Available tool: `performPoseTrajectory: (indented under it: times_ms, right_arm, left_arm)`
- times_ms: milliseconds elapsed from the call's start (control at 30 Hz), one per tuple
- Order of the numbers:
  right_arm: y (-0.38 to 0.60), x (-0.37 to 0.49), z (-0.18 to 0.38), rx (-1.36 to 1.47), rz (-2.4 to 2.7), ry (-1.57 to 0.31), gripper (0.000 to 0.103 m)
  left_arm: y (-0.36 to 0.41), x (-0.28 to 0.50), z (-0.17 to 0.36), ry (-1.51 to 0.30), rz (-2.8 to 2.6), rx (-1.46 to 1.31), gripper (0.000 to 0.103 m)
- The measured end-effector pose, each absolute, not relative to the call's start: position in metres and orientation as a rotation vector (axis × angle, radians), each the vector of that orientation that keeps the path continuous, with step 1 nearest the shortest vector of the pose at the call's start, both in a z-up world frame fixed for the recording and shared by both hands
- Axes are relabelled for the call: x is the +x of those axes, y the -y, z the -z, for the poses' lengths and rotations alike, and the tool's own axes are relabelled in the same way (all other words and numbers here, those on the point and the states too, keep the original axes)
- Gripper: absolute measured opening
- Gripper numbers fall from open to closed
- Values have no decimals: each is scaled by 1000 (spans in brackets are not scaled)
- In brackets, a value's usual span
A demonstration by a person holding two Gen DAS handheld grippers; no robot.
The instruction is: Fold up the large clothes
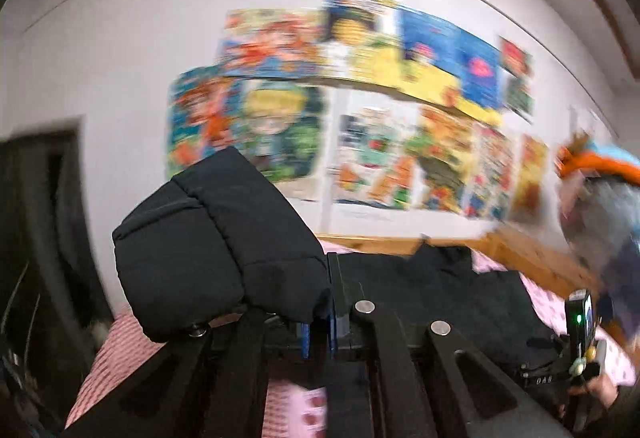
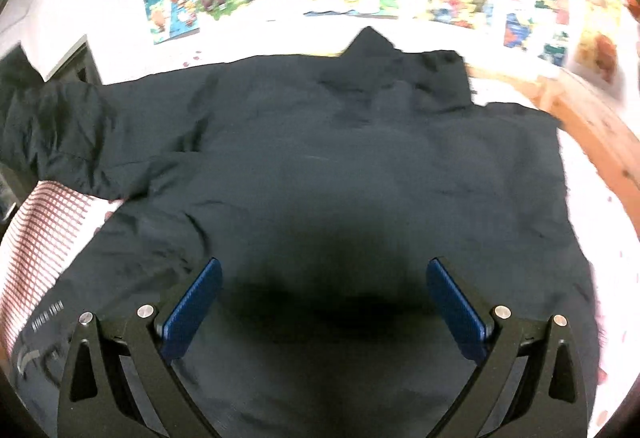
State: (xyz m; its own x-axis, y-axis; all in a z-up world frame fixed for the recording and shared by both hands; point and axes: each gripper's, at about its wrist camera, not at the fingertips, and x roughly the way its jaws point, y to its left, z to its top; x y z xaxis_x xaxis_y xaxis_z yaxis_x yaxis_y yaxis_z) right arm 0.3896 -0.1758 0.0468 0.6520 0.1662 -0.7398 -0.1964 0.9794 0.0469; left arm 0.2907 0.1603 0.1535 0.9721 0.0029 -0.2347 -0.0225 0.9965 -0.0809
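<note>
Left wrist view, from left to right: a dark doorway (image 1: 44,206) stands at the far left, then the left tool (image 1: 318,322), whose blue pads are pressed close together on a padded black sleeve (image 1: 216,246). The sleeve is lifted above the bed and its thick cuff end folds over to the left of the tool. Behind it, the white wall carries many colourful posters (image 1: 360,98), all blurred. To the right, the rest of the black jacket (image 1: 440,278) lies on the bed, which has a pink patterned sheet (image 1: 548,302) and a wooden frame (image 1: 532,258). At the far right edge the other tool (image 1: 580,342) is seen from the side, with a small green light on its body.

Right wrist view: at the left a red-and-white checked cloth (image 2: 44,230) lies beside the jacket, and one sleeve reaches out to the far left. The jacket is spread flat across the middle of the bed, collar at the far side. The right tool is released, its two blue pads (image 2: 192,302) wide apart, just above the near part of the jacket, grasping nothing. The wooden frame curves along the right.
</note>
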Motion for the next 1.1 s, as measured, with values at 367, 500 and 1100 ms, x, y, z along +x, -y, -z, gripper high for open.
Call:
performPoseTrajectory:
  times_ms: [367,500,1100]
  right_arm:
    - [282,347,-39,20,-85,-780,101]
    - [306,341,-31,53,-44,-786,101]
    - [329,340,-6,244,-136,-828,101]
  left_arm:
    - [9,342,-132,-384,314,51,6]
    - [54,356,-104,-459,378,70,6]
    - [60,379,3,-996,661,-144,86]
